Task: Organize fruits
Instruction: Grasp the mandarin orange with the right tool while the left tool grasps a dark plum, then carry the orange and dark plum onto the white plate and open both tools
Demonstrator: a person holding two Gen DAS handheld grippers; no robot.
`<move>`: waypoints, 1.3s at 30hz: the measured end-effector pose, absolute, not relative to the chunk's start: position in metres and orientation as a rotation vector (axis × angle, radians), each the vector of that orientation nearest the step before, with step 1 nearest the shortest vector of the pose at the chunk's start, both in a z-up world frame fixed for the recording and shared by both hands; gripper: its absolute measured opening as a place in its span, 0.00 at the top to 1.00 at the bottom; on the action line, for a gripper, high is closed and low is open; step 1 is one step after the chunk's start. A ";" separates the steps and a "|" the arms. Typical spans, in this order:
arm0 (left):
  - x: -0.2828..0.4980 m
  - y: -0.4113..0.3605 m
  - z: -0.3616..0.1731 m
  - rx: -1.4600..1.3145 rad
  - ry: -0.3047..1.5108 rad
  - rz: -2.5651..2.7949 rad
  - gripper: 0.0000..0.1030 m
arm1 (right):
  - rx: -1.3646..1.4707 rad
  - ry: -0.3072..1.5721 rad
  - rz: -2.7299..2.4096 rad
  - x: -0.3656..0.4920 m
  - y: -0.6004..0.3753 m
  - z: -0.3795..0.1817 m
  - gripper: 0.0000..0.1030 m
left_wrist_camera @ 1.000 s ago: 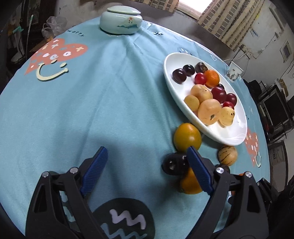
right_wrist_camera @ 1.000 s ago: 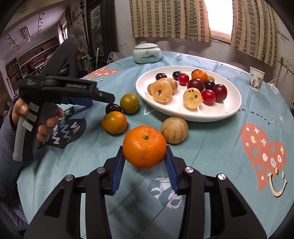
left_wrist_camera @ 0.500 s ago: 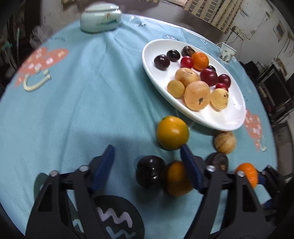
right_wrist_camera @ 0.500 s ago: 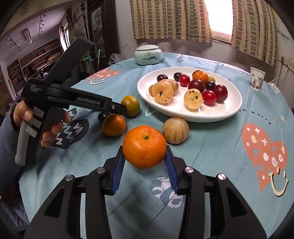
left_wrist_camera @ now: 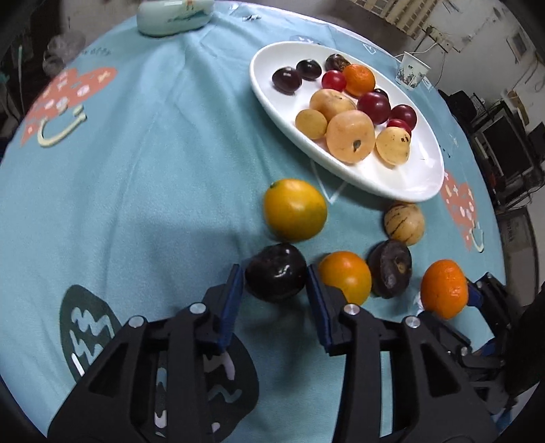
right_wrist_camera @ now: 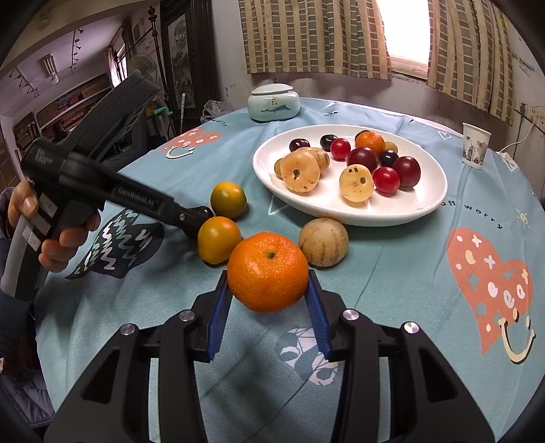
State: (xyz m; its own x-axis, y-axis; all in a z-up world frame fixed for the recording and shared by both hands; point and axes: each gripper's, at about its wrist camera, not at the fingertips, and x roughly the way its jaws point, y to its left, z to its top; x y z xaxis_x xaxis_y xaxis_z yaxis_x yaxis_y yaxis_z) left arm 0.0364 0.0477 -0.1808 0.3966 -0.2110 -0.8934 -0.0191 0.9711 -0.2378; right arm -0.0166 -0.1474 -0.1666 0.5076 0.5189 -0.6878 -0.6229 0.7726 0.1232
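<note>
A white oval plate [left_wrist_camera: 405,184] [right_wrist_camera: 429,201] holds several plums, cherry tomatoes, pale melons and a small orange. My left gripper [left_wrist_camera: 275,277] has closed around a dark plum [left_wrist_camera: 275,272] on the blue tablecloth, its blue pads at the plum's sides. My right gripper [right_wrist_camera: 268,283] is shut on a mandarin [right_wrist_camera: 268,271], which also shows in the left wrist view [left_wrist_camera: 442,288], held just above the cloth. Loose fruit near the plate: a yellow-orange citrus [left_wrist_camera: 294,209] [right_wrist_camera: 228,199], a smaller orange one [left_wrist_camera: 345,276] [right_wrist_camera: 219,238], a dark brown fruit [left_wrist_camera: 390,269] and a striped pale melon [left_wrist_camera: 403,223] [right_wrist_camera: 323,242].
A pale green lidded jar [right_wrist_camera: 273,102] [left_wrist_camera: 173,15] stands at the table's far side. A paper cup [right_wrist_camera: 475,150] [left_wrist_camera: 410,70] stands beyond the plate. The round table's edge curves close on all sides. The left hand and gripper body [right_wrist_camera: 68,184] reach in from the left.
My left gripper moved forward and right over the dark plum and its jaws narrowed onto it. The right gripper stayed still with the mandarin.
</note>
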 end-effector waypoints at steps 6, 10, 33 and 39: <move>0.030 0.044 -0.175 -0.157 1.086 -0.130 0.66 | -0.155 0.775 0.698 -0.019 -0.147 -0.167 0.58; 0.020 0.049 -0.148 -0.150 1.013 -0.158 0.66 | -0.160 0.760 0.698 -0.019 -0.147 -0.163 0.58; 0.155 0.001 -0.117 0.038 0.900 -0.033 0.45 | -0.184 0.643 0.402 0.133 -0.142 -0.121 0.28; 0.099 0.026 -0.102 0.030 0.803 -0.047 0.32 | -0.134 0.627 0.449 0.073 -0.174 -0.107 0.28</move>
